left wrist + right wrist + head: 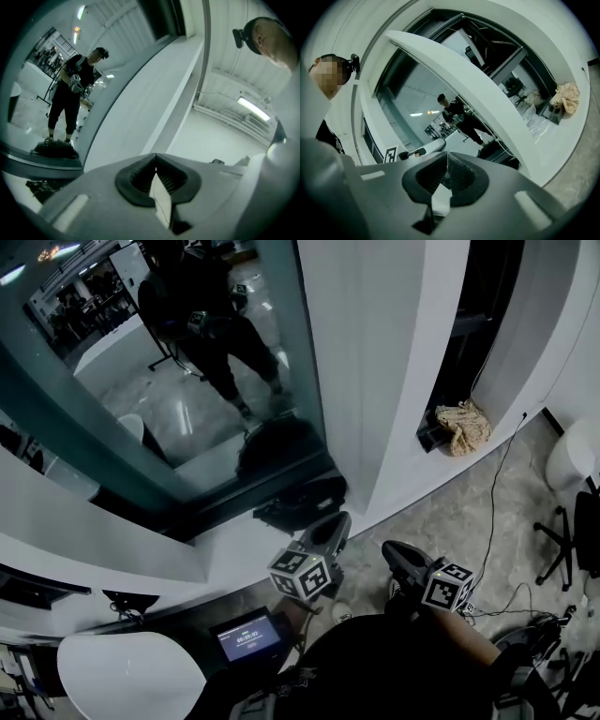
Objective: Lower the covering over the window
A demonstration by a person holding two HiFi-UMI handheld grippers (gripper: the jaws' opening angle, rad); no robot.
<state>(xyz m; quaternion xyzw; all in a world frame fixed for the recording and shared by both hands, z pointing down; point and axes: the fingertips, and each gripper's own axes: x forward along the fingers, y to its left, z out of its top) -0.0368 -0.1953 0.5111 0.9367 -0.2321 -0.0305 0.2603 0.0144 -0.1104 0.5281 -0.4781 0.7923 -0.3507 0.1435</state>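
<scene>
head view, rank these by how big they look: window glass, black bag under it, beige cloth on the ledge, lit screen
1. window glass
2. black bag
3. beige cloth and lit screen: they look about alike, and the screen seems nearer the camera, so unranked

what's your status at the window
Left tongs shut, empty; right tongs shut, empty. Window uncovered. Dark bag on ledge beneath it.

Window glass (pixel 112 418) glossy, mirror-bright. Pillar (pixel 375 362) on its right smooth, matt white. Crumpled beige cloth (pixel 462 426) far right. Floor (pixel 441 521) mottled, stone-like. Left gripper (pixel 155 157) and right gripper (pixel 446 154): matt grey plastic, ribbed black pads (pixel 140 176).
</scene>
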